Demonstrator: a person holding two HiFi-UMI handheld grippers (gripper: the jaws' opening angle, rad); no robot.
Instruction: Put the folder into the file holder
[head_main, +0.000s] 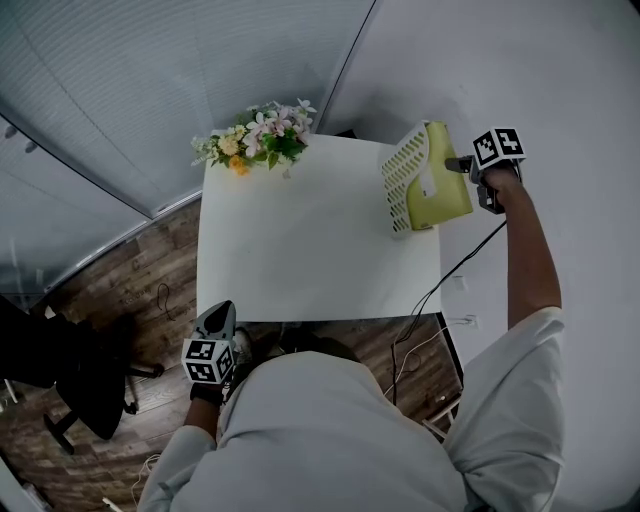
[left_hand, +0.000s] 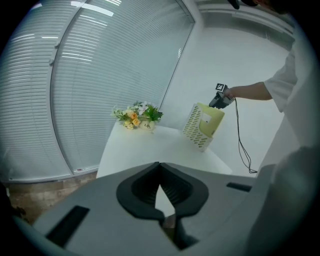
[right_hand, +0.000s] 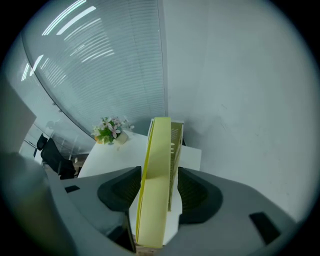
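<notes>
evidently the step in hand is letting go: the folder already stands on edge in the file holder at the far right of the table. the right gripper has its jaws apart on either side of the folder's upper edge, pads not pressing. i judge it best to draw straight back in the folder's plane, brushing neither face. the folder's thin edge points at that gripper, and its long axis seems to run near to far. the left gripper, closed and empty, hangs off the table's near edge.
</notes>
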